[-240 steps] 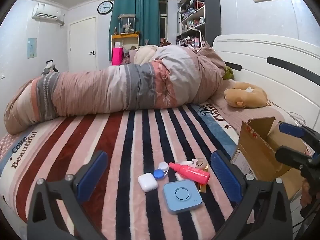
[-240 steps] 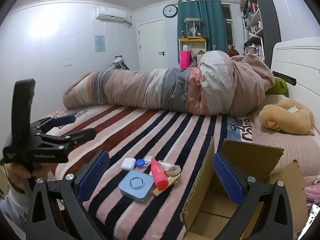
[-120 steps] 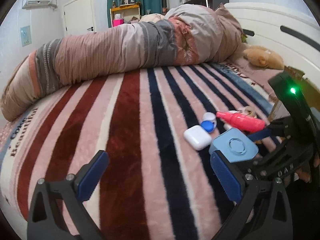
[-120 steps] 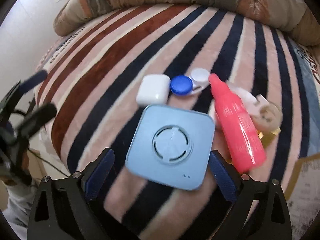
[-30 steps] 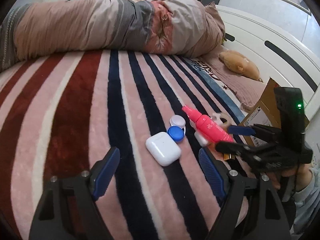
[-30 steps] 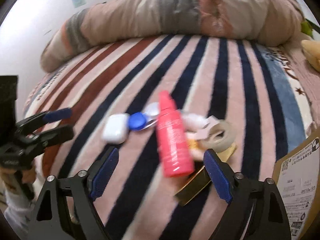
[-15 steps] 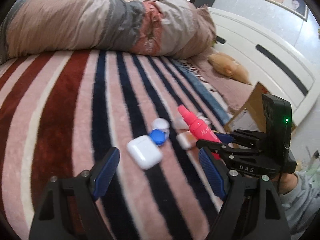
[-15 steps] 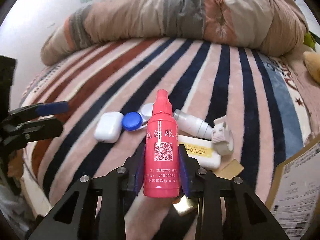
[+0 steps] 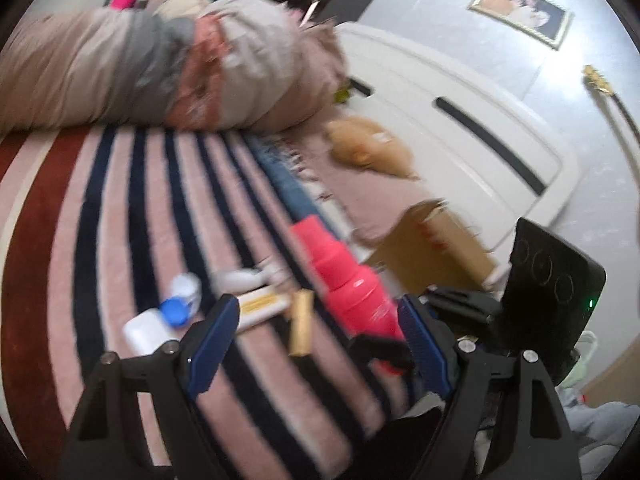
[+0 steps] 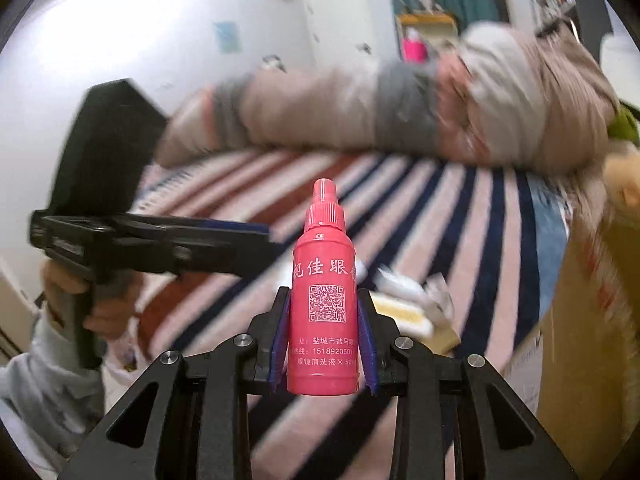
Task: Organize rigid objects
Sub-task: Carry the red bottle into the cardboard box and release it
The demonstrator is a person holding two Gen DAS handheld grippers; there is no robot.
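My right gripper (image 10: 323, 344) is shut on a pink bottle (image 10: 324, 304) and holds it upright above the striped blanket. The bottle also shows in the left wrist view (image 9: 348, 284), lifted beside the right gripper's body. My left gripper (image 9: 316, 340) is open and empty over the blanket; it shows at the left of the right wrist view (image 10: 208, 236). On the blanket lie a white earbud case (image 9: 144, 330), a blue-capped lens case (image 9: 180, 300), a white tube (image 9: 260, 304) and a gold bar (image 9: 302, 324). The cardboard box (image 9: 432, 248) stands to the right.
A rolled duvet (image 9: 160, 72) lies across the far side of the bed. A plush toy (image 9: 368, 148) rests near the white headboard (image 9: 460, 120). The box's side (image 10: 580, 320) fills the right edge of the right wrist view.
My right gripper has lifted the pink bottle off the blanket and swung right toward the box. My left gripper has turned right as well. Both views are blurred by motion.
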